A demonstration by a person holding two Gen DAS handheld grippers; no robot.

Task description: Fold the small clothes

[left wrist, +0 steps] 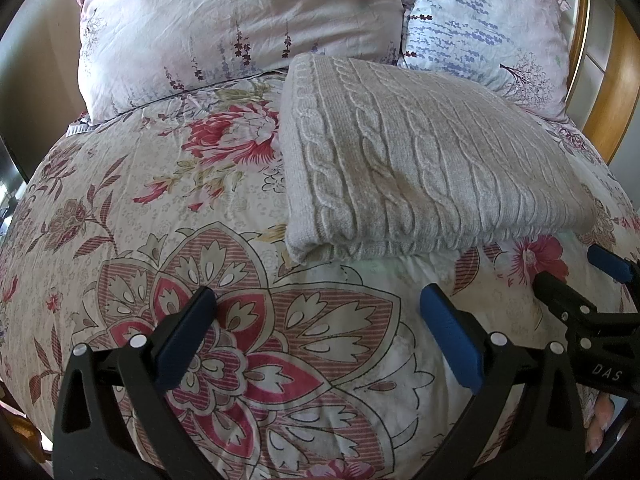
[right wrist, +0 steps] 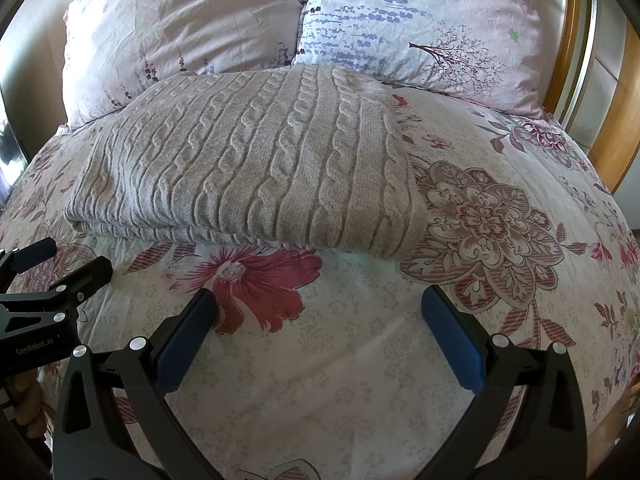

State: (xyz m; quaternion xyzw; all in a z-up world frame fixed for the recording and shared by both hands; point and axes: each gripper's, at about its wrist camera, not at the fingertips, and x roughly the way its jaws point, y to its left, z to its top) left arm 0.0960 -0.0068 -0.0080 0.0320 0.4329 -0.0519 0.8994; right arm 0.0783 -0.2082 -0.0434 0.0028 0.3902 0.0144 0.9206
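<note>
Left wrist view looks across a wide floral-printed duvet cover (left wrist: 168, 208) in cream, pink and red, which fills most of the frame and lies fairly smooth. Two large pillows lean at its far end: a pale pink pillow with lavender sprigs (left wrist: 224, 28) and a pale blue-and-pink pillow with a small tree print (left wrist: 488, 24). A curved wooden bed frame (left wrist: 608, 92) runs down the right edge behind them.

On the duvet, just in front of the pillows and touching their lower edges, sits the folded grey cable-knit sweater (left wrist: 416, 156), a flat rectangle with its folded edge facing the cameras. Bare duvet surrounds it on the left, right and near sides.

Both tools hover low over the near part of the bed, short of the sweater and apart from it. The left gripper (left wrist: 320, 320) has its blue-padded fingers spread wide with nothing between them, pointing at the sweater's near left corner. The right gripper (right wrist: 320, 320) is likewise spread and empty, aimed at the near edge's right part. They sit side by side, close together, each showing at the other view's edge.
</note>
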